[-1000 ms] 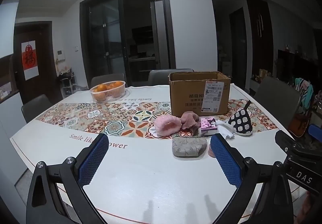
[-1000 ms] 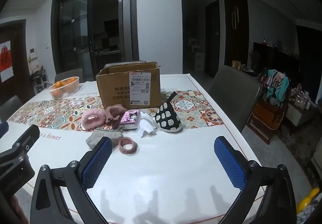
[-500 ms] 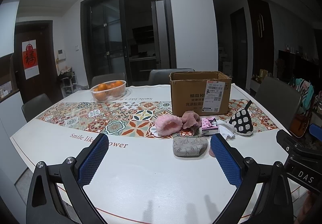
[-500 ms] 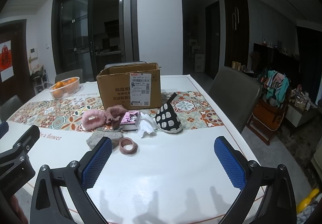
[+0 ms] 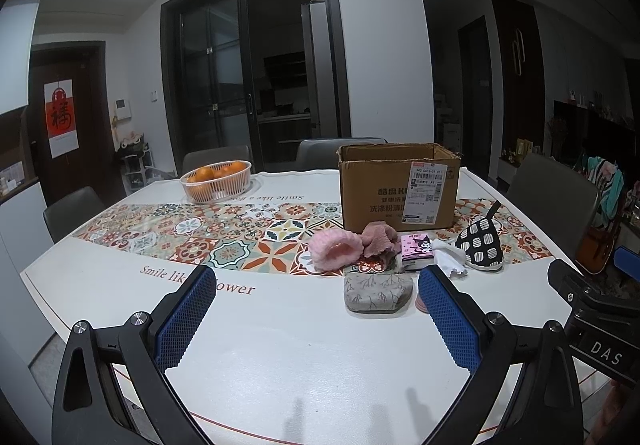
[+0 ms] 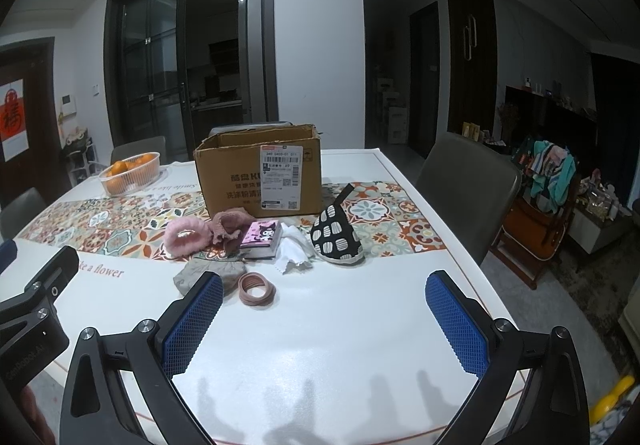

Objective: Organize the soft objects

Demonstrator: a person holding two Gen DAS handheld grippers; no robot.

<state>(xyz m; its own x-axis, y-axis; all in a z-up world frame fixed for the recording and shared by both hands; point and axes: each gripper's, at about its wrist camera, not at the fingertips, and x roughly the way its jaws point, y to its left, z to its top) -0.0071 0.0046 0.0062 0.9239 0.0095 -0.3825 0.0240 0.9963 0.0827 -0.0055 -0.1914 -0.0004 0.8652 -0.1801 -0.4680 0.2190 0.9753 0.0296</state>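
- Soft objects — a fluffy pink scrunchie, a dusty-pink knit piece, a white cloth, a black-and-white patterned pouch, a grey fabric pouch and a stack of pink hair ties — lie clustered on the white table, just in front of the open cardboard box; a small pink cartoon-printed pack sits among them.
- Left gripper: held low over the near table edge, aimed at the cluster, jaws wide apart and empty; its right finger overlaps the hair ties.
- Right gripper: level beside it, jaws likewise spread, gripping nothing; its left finger covers part of the grey pouch.
- Surroundings — a tiled-pattern runner crosses the table; a basket of oranges stands far left, grey chairs around.
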